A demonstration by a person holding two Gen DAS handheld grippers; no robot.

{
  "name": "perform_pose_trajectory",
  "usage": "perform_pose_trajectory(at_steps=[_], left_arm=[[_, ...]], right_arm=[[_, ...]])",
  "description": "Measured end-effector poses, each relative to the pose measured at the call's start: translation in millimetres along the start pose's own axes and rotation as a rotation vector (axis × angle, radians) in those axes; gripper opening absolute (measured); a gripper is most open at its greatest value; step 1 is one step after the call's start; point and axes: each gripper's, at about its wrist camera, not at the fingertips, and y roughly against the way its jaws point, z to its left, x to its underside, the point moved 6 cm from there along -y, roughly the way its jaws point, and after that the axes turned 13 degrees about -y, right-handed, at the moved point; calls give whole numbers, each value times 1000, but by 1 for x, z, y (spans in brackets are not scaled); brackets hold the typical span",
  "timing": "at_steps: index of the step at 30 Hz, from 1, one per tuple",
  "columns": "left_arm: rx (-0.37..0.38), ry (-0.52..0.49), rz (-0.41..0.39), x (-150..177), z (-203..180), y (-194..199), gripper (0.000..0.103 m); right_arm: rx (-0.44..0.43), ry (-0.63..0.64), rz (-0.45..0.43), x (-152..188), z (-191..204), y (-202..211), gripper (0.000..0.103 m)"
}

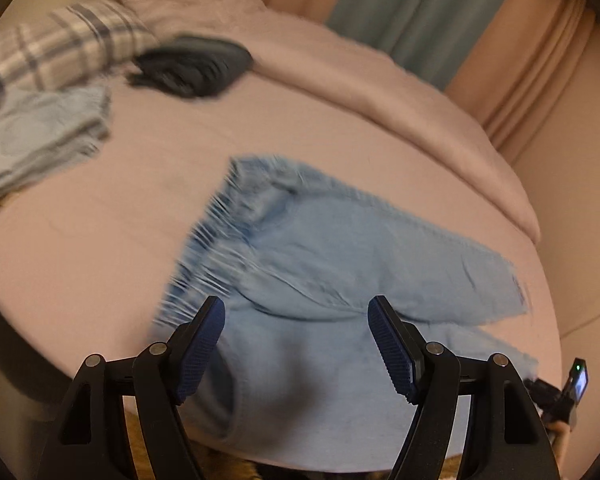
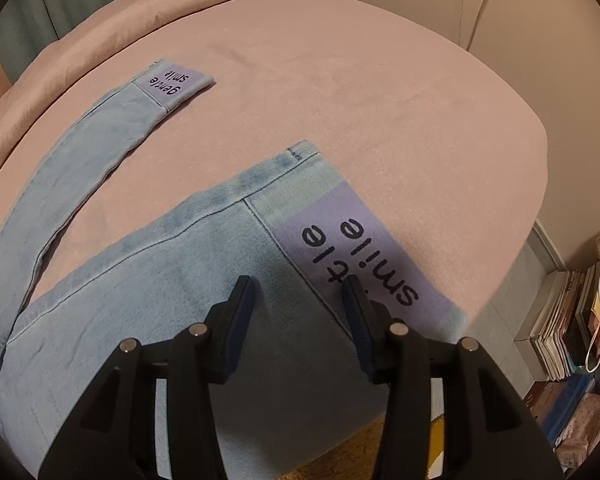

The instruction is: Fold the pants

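Observation:
Light blue pants (image 1: 340,248) lie spread on the pink bed (image 1: 120,208), with the gathered waistband (image 1: 208,248) to the left and the two legs running right. My left gripper (image 1: 296,312) hovers open over the seat of the pants, with nothing between its fingers. In the right wrist view both legs end in lavender cuffs printed "gentle smile": the far cuff (image 2: 174,82) and the near cuff (image 2: 356,248). My right gripper (image 2: 300,286) stands over the near leg (image 2: 204,264) beside that cuff, jaws apart, with no fabric pinched.
A plaid blanket (image 1: 60,52), a folded blue garment (image 1: 44,136) and a dark garment (image 1: 192,66) lie at the bed's far left. A rolled pink duvet (image 1: 400,92) lines the far edge. Books and bags (image 2: 572,328) stand on the floor to the right.

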Motion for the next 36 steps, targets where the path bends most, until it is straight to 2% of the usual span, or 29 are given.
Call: perform_pose_trajectory(at_steps=[5, 8, 14, 20, 23, 30, 36], left_arm=[[48, -15, 123, 21, -14, -49, 74], [84, 31, 221, 42, -12, -78, 74], [82, 36, 206, 44, -8, -84, 74], [60, -16, 190, 44, -12, -87, 74], [73, -27, 177, 44, -14, -89, 81], [38, -59, 182, 43, -21, -95, 83], [80, -14, 168, 42, -17, -94, 83]], right_arm=[[1, -1, -7, 1, -1, 1, 47], [5, 4, -10, 1, -2, 0, 47], [18, 9, -11, 1, 1, -1, 48], [32, 11, -14, 2, 2, -1, 50], [33, 11, -14, 1, 2, -1, 50], [24, 1, -29, 1, 0, -1, 50], [46, 20, -35, 1, 3, 0, 50]])
